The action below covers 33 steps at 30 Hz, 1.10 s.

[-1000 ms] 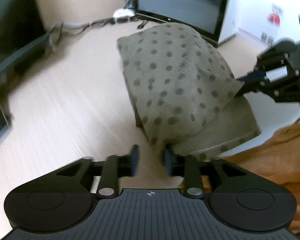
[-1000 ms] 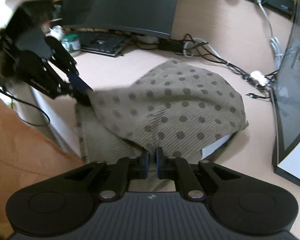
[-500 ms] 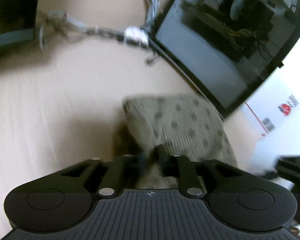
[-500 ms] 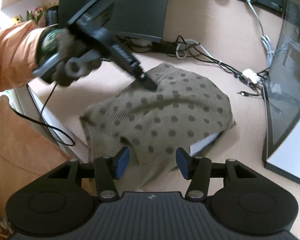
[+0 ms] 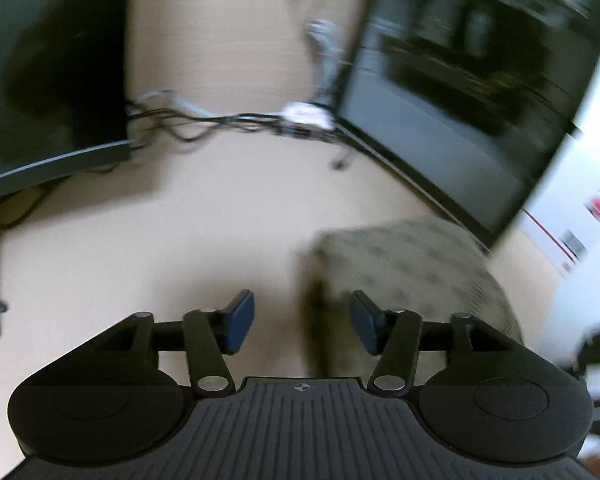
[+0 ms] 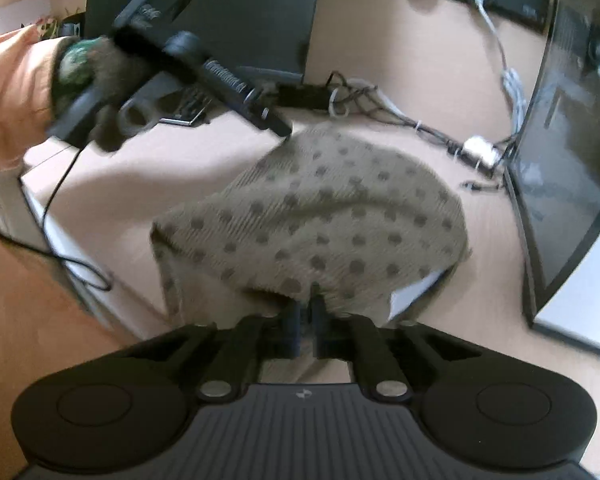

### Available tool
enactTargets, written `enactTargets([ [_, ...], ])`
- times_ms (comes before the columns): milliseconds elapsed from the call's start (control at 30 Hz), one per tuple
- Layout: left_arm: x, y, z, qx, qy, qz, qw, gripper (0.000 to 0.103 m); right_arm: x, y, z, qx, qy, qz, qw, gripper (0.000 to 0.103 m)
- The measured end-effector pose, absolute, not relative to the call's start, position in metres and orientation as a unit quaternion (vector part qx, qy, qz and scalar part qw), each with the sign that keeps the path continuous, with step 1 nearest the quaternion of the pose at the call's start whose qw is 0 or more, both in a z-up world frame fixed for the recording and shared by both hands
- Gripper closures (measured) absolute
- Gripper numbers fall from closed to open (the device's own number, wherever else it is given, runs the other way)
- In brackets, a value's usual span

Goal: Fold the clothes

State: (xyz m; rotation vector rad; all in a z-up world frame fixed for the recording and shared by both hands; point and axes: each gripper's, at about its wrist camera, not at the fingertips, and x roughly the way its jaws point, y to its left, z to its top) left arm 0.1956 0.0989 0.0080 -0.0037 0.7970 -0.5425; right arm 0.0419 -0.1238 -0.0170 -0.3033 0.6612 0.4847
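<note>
Right wrist view is showing the right gripper (image 6: 306,318) pinching the near edge of the dotted cloth (image 6: 320,224), while the left gripper (image 5: 302,320), jaws just opening with nothing between them, is hovering beside its far corner.

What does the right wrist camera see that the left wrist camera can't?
Only the right wrist view shows the hand in an orange sleeve holding the left gripper from outside, and the right gripper shut on the spotted cloth's near edge. Only the left wrist view shows the left gripper open, nothing between its pads. Both show the spotted cloth, the tangled cables and the desk.
</note>
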Motion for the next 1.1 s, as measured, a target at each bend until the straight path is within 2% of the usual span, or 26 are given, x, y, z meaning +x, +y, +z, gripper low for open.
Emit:
enactTargets([
  [133,0.186,0.088,0.013,-0.016,0.383,-0.294,0.876,0.022,0.031,-0.123,0.002,-0.179,0.306,0.255,0.900,0.101],
  [267,0.194,0.065,0.001,-0.007,0.394,-0.299,0.869,0.020,0.027,-0.126,-0.012,-0.194,0.350,0.283,0.871,0.101],
  [400,0.229,0.049,-0.022,0.007,0.402,-0.213,0.890,0.021,0.026,-0.130,-0.032,-0.173,0.397,0.301,0.850,0.101],
  [467,0.246,0.050,-0.029,0.011,0.398,-0.167,0.902,0.021,0.021,-0.138,-0.029,-0.168,0.395,0.298,0.853,0.094],
  [533,0.257,0.054,-0.035,0.002,0.404,-0.138,0.904,0.020,0.018,-0.150,-0.017,-0.157,0.380,0.287,0.865,0.075],
  [567,0.258,0.056,-0.035,-0.004,0.408,-0.137,0.903,0.020,0.017,-0.158,-0.011,-0.145,0.370,0.280,0.874,0.059],
  [600,0.259,0.058,-0.035,-0.009,0.412,-0.135,0.901,0.020,0.017,-0.167,-0.003,-0.127,0.357,0.273,0.884,0.048],
  [733,0.244,0.059,-0.030,-0.007,0.415,-0.123,0.902,0.019,0.049,-0.195,0.010,-0.020,0.319,0.230,0.919,0.045],
  [800,0.235,0.061,-0.027,-0.010,0.423,-0.112,0.899,0.019,0.077,-0.202,0.003,0.051,0.321,0.212,0.922,0.045],
  [867,0.223,0.061,-0.021,-0.008,0.432,-0.106,0.896,0.019,0.105,-0.198,-0.011,0.073,0.341,0.185,0.919,0.045],
  [967,0.207,0.067,-0.012,-0.012,0.443,-0.096,0.891,0.016,0.144,-0.184,-0.041,0.052,0.391,0.154,0.906,0.041],
  [1100,0.189,0.079,-0.002,-0.014,0.448,-0.076,0.891,0.013,0.171,-0.165,-0.051,0.035,0.383,0.193,0.903,0.039],
])
